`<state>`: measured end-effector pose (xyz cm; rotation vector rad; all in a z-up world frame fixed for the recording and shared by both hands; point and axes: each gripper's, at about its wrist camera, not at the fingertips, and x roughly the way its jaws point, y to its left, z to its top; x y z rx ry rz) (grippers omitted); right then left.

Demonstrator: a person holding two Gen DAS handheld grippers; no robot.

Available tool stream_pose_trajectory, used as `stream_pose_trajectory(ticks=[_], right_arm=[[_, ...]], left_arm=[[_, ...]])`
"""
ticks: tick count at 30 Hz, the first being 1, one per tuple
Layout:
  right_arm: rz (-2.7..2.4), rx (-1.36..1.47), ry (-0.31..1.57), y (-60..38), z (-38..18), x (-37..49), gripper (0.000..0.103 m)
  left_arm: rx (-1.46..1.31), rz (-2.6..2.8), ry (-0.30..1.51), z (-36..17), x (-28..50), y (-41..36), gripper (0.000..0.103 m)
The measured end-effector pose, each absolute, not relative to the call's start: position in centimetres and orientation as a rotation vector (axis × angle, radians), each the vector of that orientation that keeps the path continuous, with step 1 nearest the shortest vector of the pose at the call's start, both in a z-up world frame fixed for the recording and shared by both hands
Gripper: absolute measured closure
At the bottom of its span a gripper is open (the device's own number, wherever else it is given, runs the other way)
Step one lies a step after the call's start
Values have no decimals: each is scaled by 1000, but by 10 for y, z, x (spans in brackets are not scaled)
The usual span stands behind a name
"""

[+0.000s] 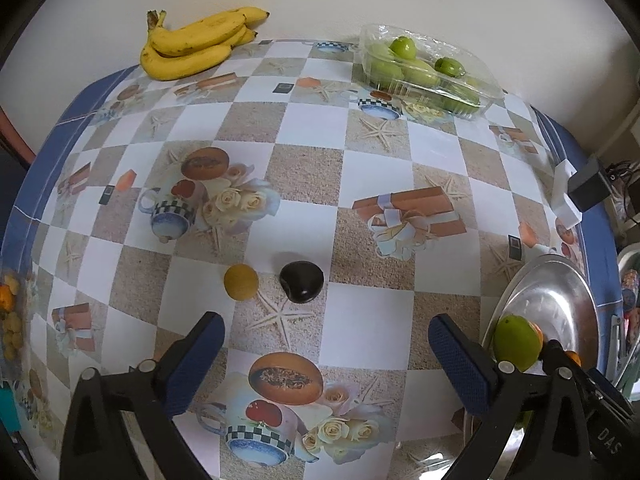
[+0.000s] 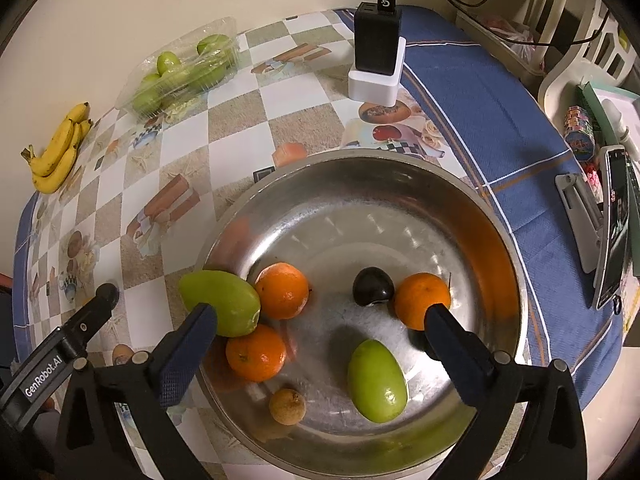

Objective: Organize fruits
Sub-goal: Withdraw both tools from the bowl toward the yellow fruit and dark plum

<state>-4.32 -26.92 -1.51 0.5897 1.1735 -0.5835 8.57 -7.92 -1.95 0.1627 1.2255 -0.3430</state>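
My left gripper (image 1: 326, 334) is open and empty above the table, just short of a dark plum (image 1: 301, 286) and a small yellow-brown fruit (image 1: 241, 282) lying side by side. My right gripper (image 2: 320, 322) is open and empty over the steel bowl (image 2: 496, 216). The bowl holds three oranges (image 2: 282, 290), two green mangoes (image 2: 377, 380), a dark plum (image 2: 373, 286) and a small brown fruit (image 2: 287, 406). The bowl also shows at the right in the left wrist view (image 1: 560, 292).
A banana bunch (image 1: 196, 44) lies at the far left against the wall. A clear plastic box of green fruits (image 1: 428, 72) sits at the far right. A black charger on a white block (image 2: 377, 56) stands beyond the bowl. A phone on a stand (image 2: 612, 228) is off the table's right edge.
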Motion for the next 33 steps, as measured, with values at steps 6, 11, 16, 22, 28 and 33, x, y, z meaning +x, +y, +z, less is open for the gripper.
stream_pose_trajectory(ticks=[6, 11, 16, 22, 28, 33], right_arm=[[-572, 571, 1179, -267, -15, -42, 0], [-553, 555, 1182, -261, -15, -39, 0], [-563, 530, 1151, -256, -6, -37, 0], [-571, 531, 1113, -254, 1, -36, 0], [-534, 552, 1088, -247, 4, -30, 0], [-524, 544, 1079, -237, 5, -22, 0]], left_arm=[[169, -360, 1219, -17, 83, -78, 0], [182, -363, 1204, -13, 84, -72, 0], [138, -342, 1202, -9, 93, -52, 0], [131, -313, 1183, -5, 105, -29, 0], [152, -271, 1159, -2, 119, -5, 0], [129, -261, 1179, -7, 131, 16, 0]])
